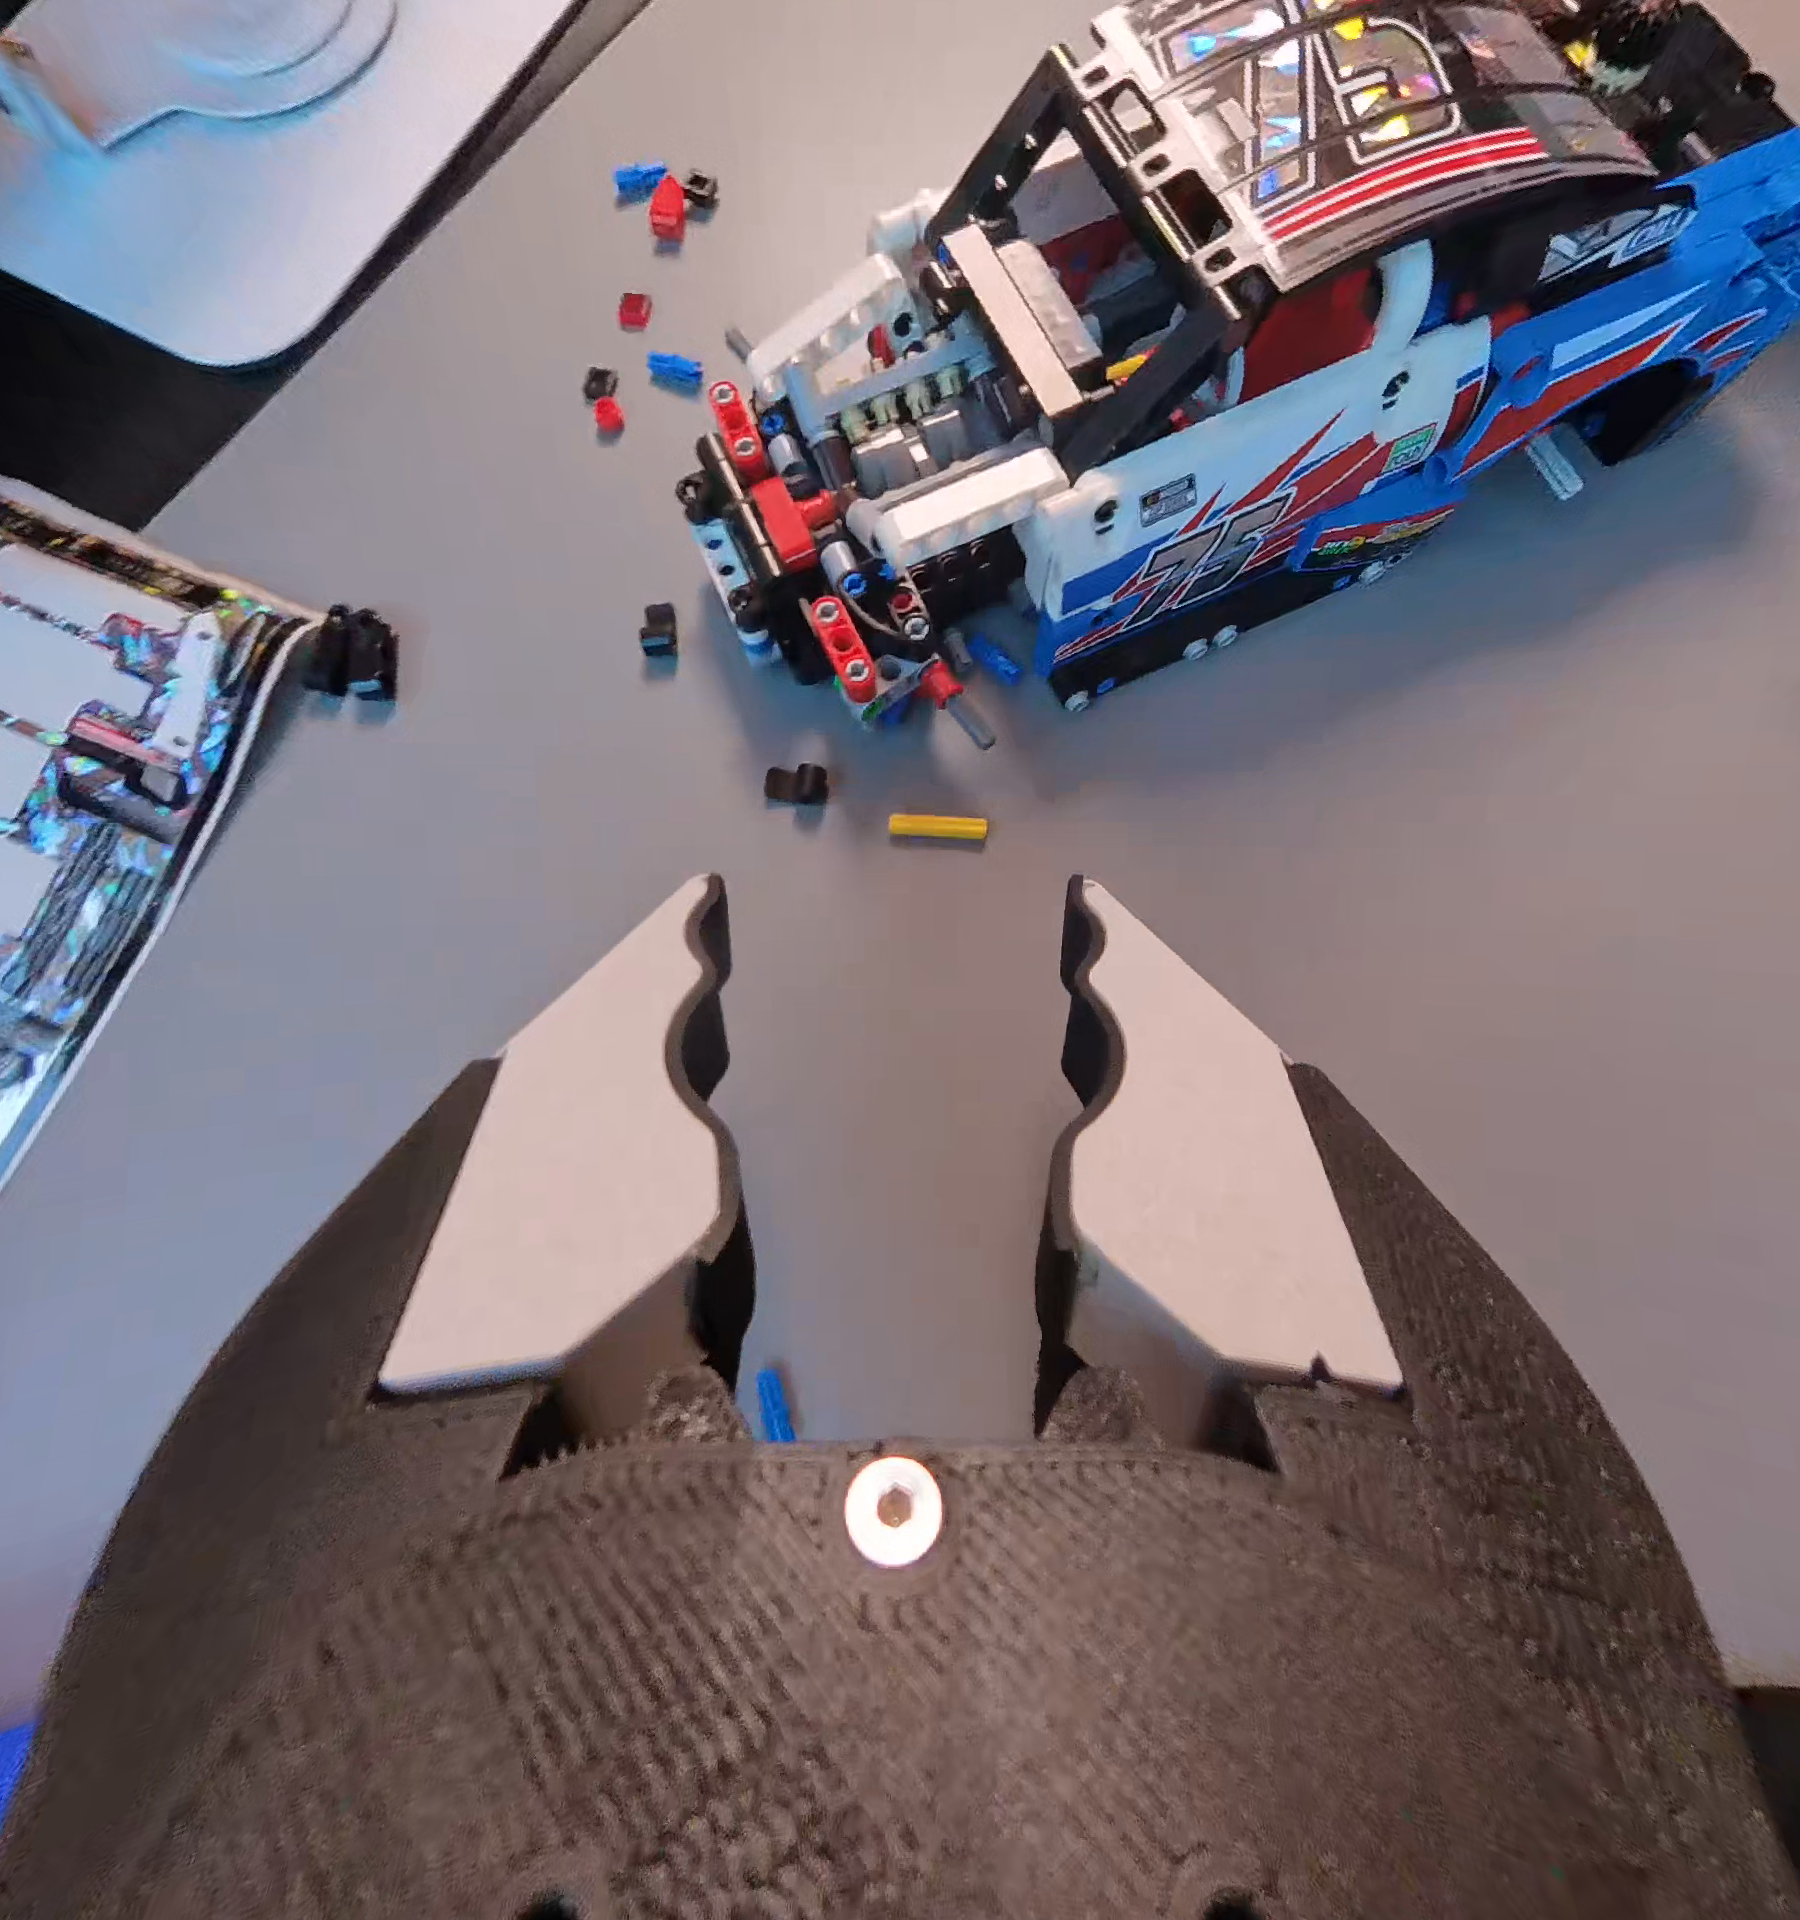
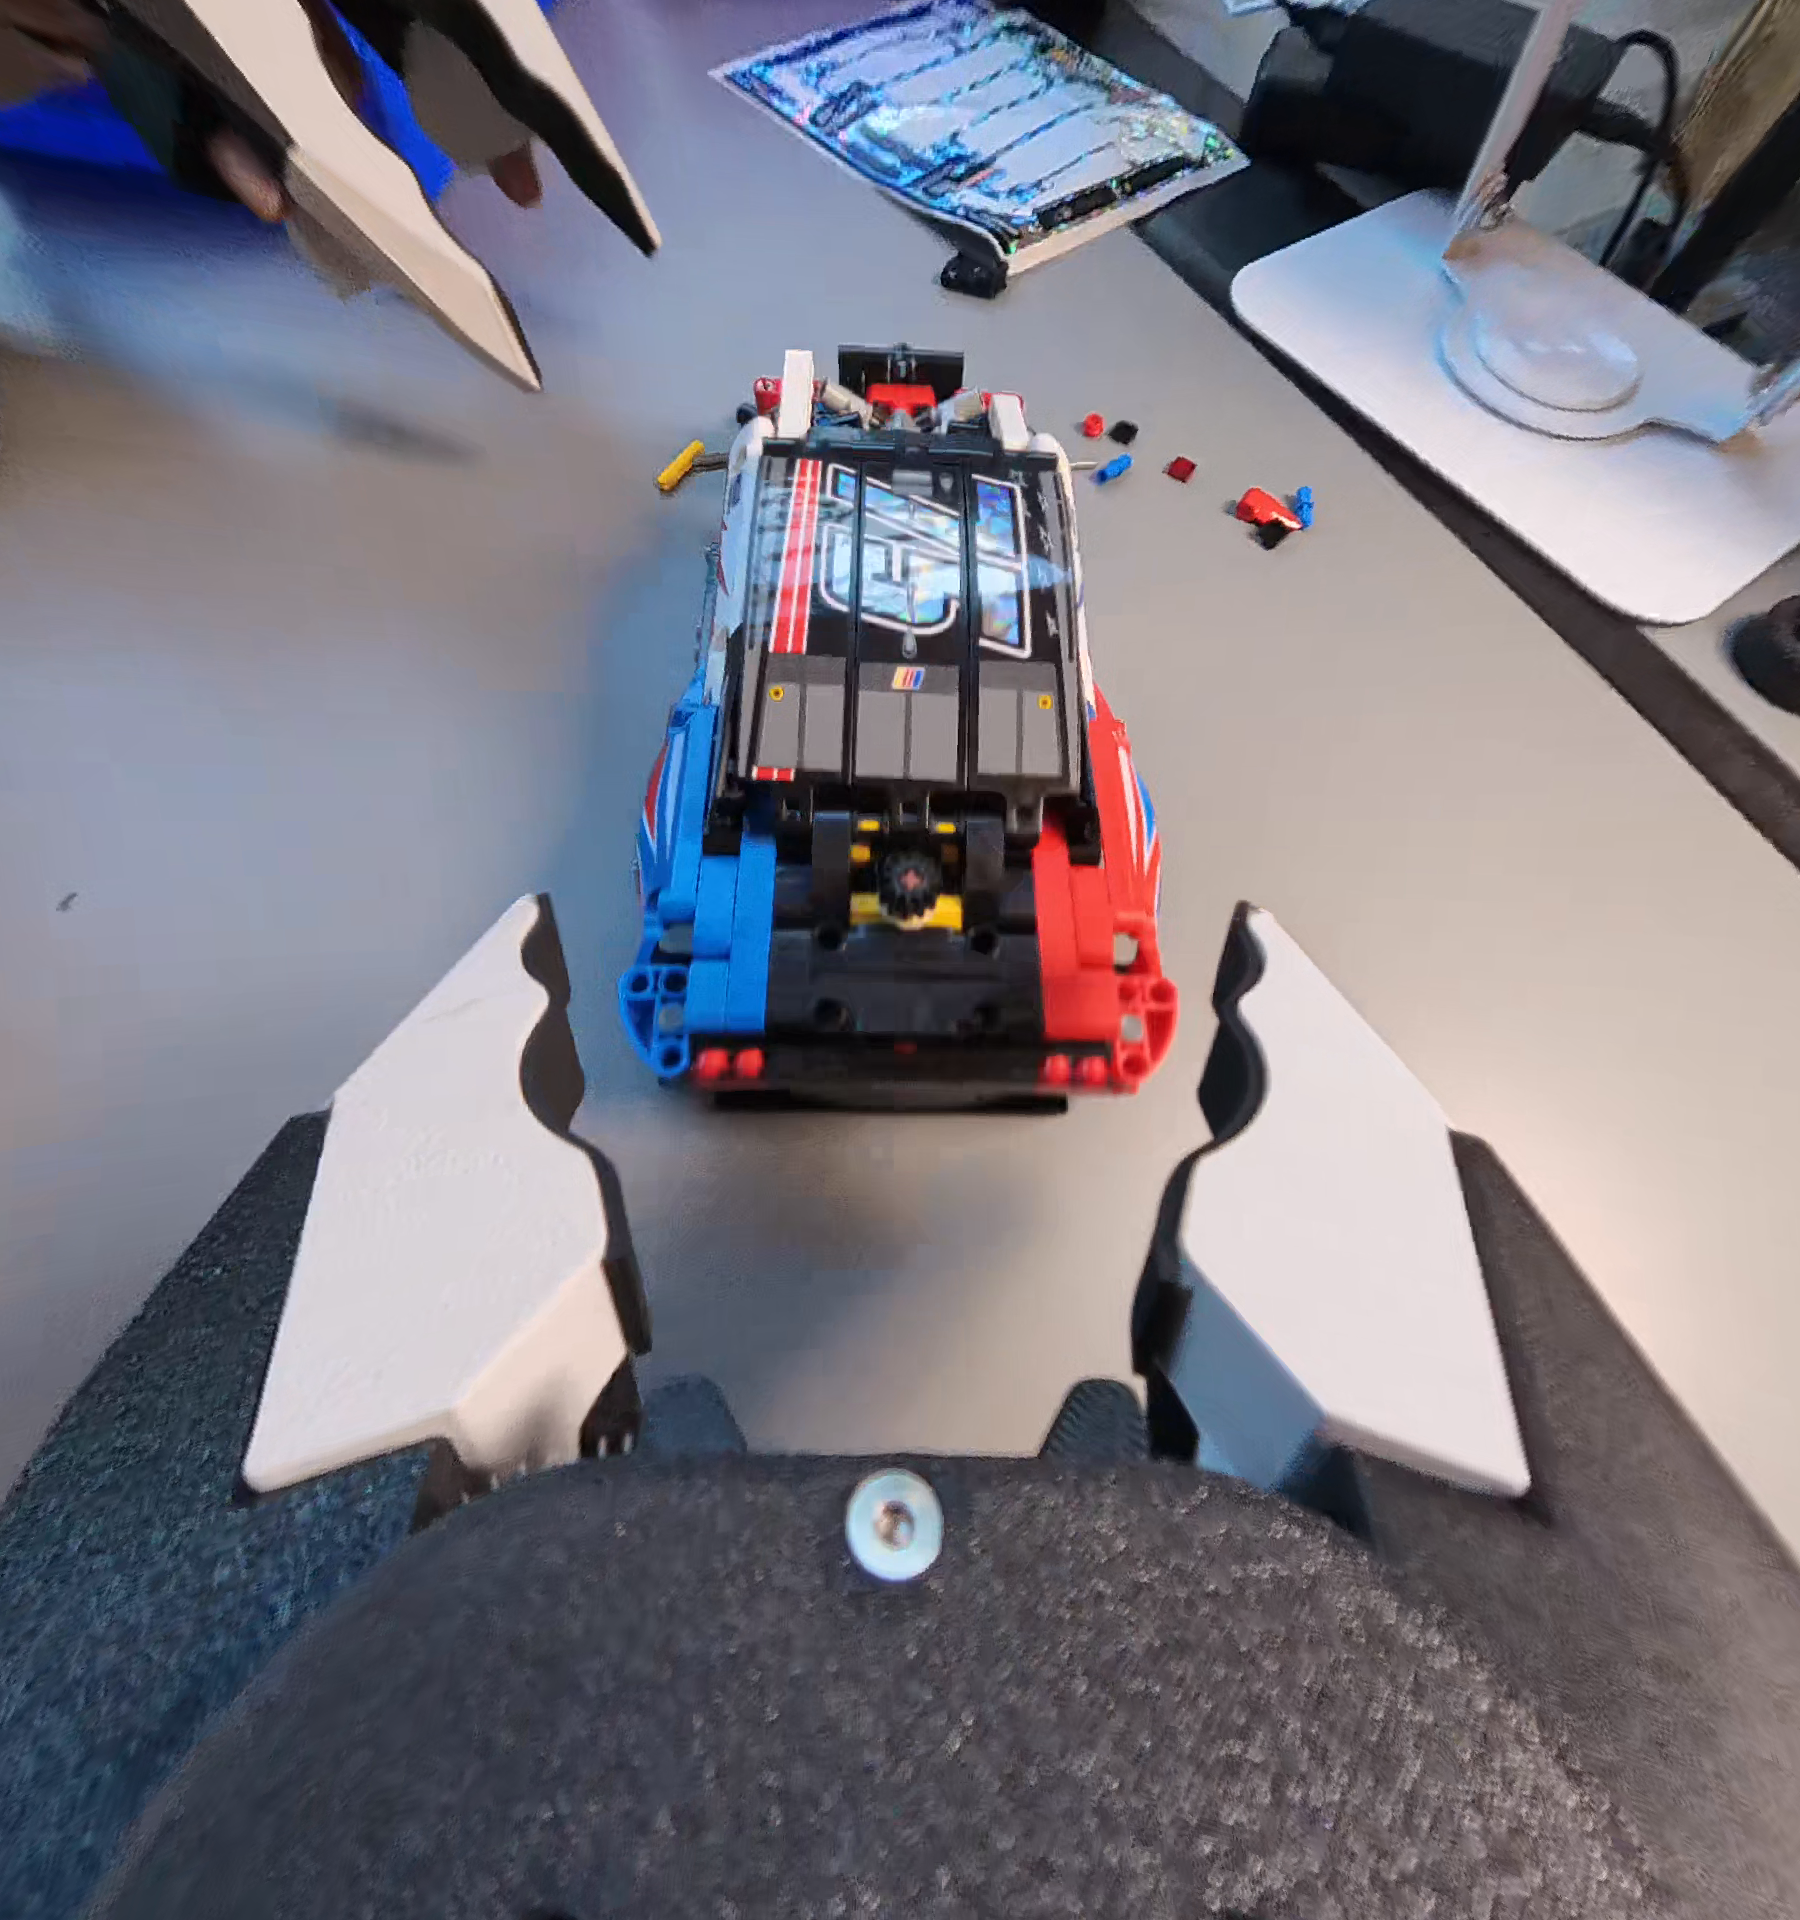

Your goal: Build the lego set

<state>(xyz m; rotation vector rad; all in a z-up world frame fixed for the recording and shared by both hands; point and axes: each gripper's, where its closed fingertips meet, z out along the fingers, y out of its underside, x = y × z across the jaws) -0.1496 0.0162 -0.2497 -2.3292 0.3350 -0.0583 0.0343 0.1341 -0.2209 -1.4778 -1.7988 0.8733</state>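
A blue, white, red and black lego race car point(image 1: 1239, 416) stands on the grey table, its open front end without a hood. In the right wrist view I see the car point(image 2: 906, 727) from behind. My left gripper point(image 1: 896, 894) is open and empty above the table, just short of a yellow axle point(image 1: 937, 827) and a black connector point(image 1: 798, 781). A blue pin point(image 1: 773, 1403) lies between its fingers near the base. My right gripper point(image 2: 891, 914) is open and empty, its tips on either side of the car's rear. The left gripper point(image 2: 595, 312) also shows at the top left there.
Small red, blue and black loose parts point(image 1: 657, 301) lie left of the car's front. A shiny sticker sheet point(image 1: 65, 790) with a black part point(image 1: 354, 652) at its corner lies at the left. A monitor stand base point(image 2: 1561, 416) sits on a second table behind a gap. The black connector point(image 1: 798, 781) sits 5 centimeters or so from the ends of my left fingers.
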